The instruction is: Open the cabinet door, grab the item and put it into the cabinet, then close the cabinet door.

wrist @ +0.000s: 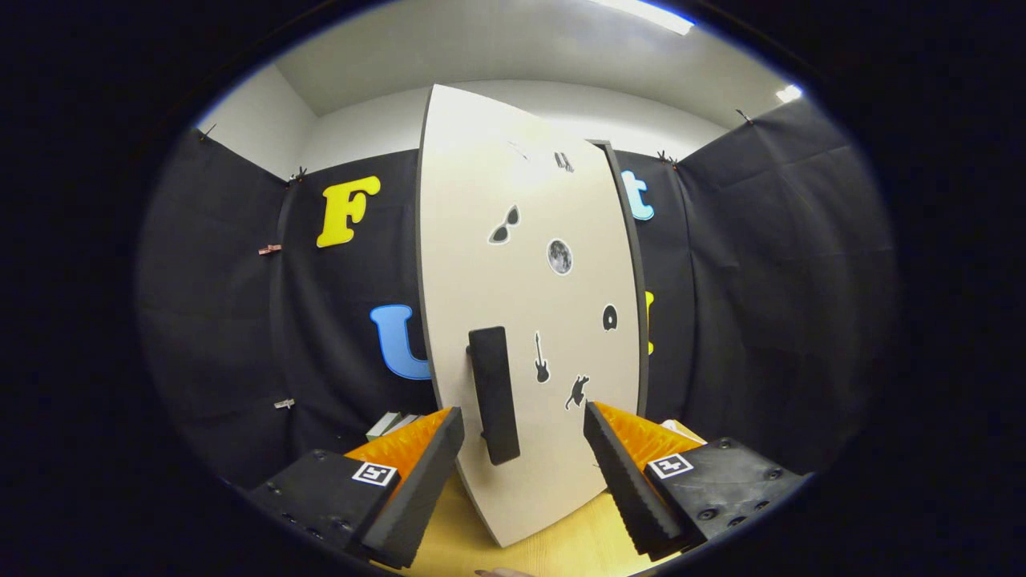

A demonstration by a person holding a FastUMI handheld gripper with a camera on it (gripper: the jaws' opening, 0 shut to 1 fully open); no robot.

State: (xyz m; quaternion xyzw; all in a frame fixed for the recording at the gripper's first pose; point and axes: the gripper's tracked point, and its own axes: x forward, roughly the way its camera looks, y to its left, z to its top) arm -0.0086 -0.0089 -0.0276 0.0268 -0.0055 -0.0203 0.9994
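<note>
A pale cabinet door (529, 320) stands upright just ahead of the jaws, its long black handle (493, 394) in line with the gap between the two fingers. The gripper (523, 437) is spread wide, pinching nothing. Small black stickers dot the door: sunglasses (504, 225), a moon (559, 256), a guitar (541, 358), a cat (576, 392); no writing on it can be read. Below lies a light wooden table (561, 545), a white object (390, 423) behind the left finger. Black cloth (769, 280) walls the booth under white walls and ceiling lights (645, 14).
</note>
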